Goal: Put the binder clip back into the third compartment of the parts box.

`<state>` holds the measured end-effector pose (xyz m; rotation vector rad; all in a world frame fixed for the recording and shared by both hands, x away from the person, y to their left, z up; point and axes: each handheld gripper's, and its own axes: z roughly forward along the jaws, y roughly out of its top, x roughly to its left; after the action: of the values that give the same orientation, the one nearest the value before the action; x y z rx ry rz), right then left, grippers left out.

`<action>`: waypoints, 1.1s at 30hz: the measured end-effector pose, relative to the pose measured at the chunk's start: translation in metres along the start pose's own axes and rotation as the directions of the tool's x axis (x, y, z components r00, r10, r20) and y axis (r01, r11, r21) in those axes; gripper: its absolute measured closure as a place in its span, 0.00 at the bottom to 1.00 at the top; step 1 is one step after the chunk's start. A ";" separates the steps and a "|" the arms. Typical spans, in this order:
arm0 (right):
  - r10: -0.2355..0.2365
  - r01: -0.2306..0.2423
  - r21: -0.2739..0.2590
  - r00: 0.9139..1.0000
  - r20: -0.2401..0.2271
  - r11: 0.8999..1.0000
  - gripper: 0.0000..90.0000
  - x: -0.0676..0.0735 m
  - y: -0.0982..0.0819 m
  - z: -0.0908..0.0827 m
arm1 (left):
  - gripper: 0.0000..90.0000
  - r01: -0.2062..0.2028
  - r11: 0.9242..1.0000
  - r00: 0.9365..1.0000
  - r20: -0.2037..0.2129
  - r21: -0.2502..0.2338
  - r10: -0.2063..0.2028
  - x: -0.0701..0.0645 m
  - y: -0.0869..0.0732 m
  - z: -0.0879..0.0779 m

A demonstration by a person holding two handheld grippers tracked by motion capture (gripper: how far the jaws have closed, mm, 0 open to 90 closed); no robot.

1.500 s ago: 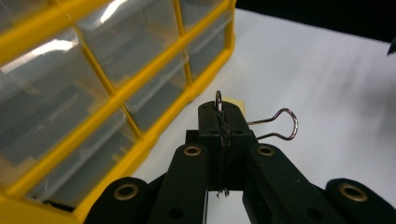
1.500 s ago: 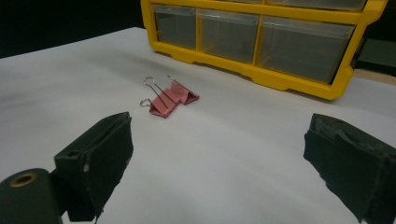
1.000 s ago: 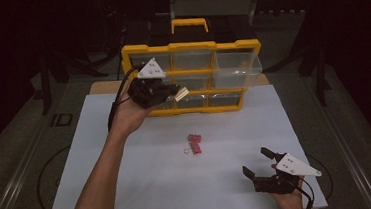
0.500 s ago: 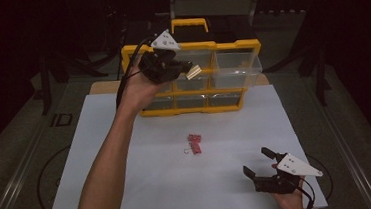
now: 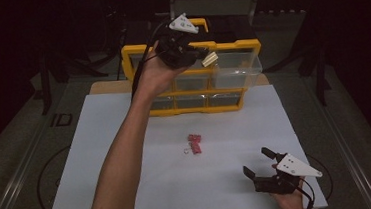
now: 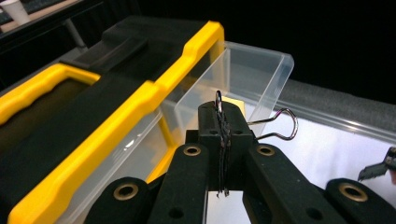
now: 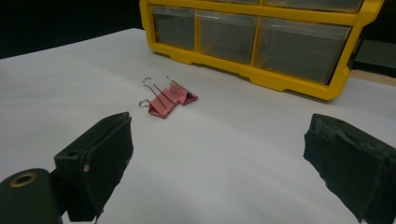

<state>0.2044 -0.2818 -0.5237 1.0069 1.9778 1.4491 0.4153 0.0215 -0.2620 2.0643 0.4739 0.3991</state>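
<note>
Dark room, white table [image 5: 130,189] w/ a yellow organizer [image 5: 249,47] standing at its far edge, clear drawers in rows.

Left gripper [image 5: 204,53] is raised in front of the organizer's top row, held by the person's left hand [image 5: 158,74], forearm reaching in from the bottom of the high view. Its jaws are pressed together on a wire handle of a binder clip [image 6: 232,103]; the clip's pale yellowish body pokes out past the jaw tips, 2nd wire loop sticking out to one side. In the left gripper view the clip sits right at the mouth of a clear drawer [image 6: 252,74] pulled out from the top row, approx. over its open top; can't tell if it touches the drawer.

Right gripper [image 5: 263,163] rests low near the table's near right corner, held by the right hand [image 5: 291,201]. Jaws spread wide, nothing between them.

Pink clips [image 7: 170,99] lie mid-table, between the organizer and the right gripper, well apart from both; looks like 2 lying against each other, wire handles pointing away from the organizer.
</note>
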 end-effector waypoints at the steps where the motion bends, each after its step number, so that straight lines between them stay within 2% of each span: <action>1: 0.002 -0.002 0.001 1.000 0.001 1.000 0.09 0.000 0.000 0.000 | 1.00 -0.001 1.000 1.000 0.004 -0.007 0.001 -0.001 0.002 0.001; 9: 0.004 -0.004 -0.005 1.000 0.009 1.000 0.09 -0.002 0.000 -0.003 | 1.00 -0.006 1.000 1.000 0.014 -0.020 0.006 -0.011 0.014 0.020; 11: 0.008 -0.008 -0.004 1.000 0.005 1.000 0.09 -0.002 0.001 -0.003 | 1.00 -0.006 1.000 1.000 0.014 -0.019 0.007 -0.011 0.015 0.022; 12: 0.008 -0.008 -0.004 1.000 0.005 1.000 0.09 -0.002 0.001 -0.003 | 1.00 -0.010 1.000 1.000 0.015 -0.006 0.010 -0.013 0.015 0.028; 15: 0.004 -0.004 -0.002 1.000 0.008 1.000 0.09 -0.001 0.001 -0.004 | 0.97 0.017 1.000 1.000 0.018 -0.013 -0.016 -0.013 0.012 0.034; 16: 0.004 -0.004 -0.002 1.000 0.009 1.000 0.09 -0.001 0.001 -0.004 | 0.83 0.036 0.999 0.999 0.020 -0.015 -0.036 -0.012 0.011 0.035; 17: 0.004 -0.004 -0.003 1.000 0.010 1.000 0.09 -0.001 0.001 -0.005 | 0.66 0.045 0.999 0.999 0.006 -0.008 -0.045 -0.012 0.009 0.036; 19: 0.004 -0.004 -0.003 1.000 0.011 1.000 0.09 -0.002 0.001 -0.005 | 0.39 0.056 0.998 0.997 -0.052 0.002 -0.056 -0.011 0.005 0.036; 22: 0.005 -0.005 -0.003 1.000 0.014 1.000 0.09 -0.003 0.001 -0.006 | 0.17 0.096 0.995 0.992 -0.079 0.006 -0.095 -0.004 -0.005 0.032; 26: 0.002 -0.002 -0.001 1.000 0.014 1.000 0.09 -0.002 0.001 -0.005 | 0.11 0.125 0.992 0.988 -0.098 0.025 -0.122 0.001 -0.021 0.028; 33: -0.008 0.008 0.004 1.000 0.014 1.000 0.09 0.000 0.001 -0.004 | 0.10 0.148 0.987 0.984 -0.110 0.063 -0.141 0.001 -0.055 0.023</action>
<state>0.2015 -0.2844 -0.5213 1.0071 1.9733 1.4305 0.4173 0.0318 -0.3207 2.0687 0.7065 0.4105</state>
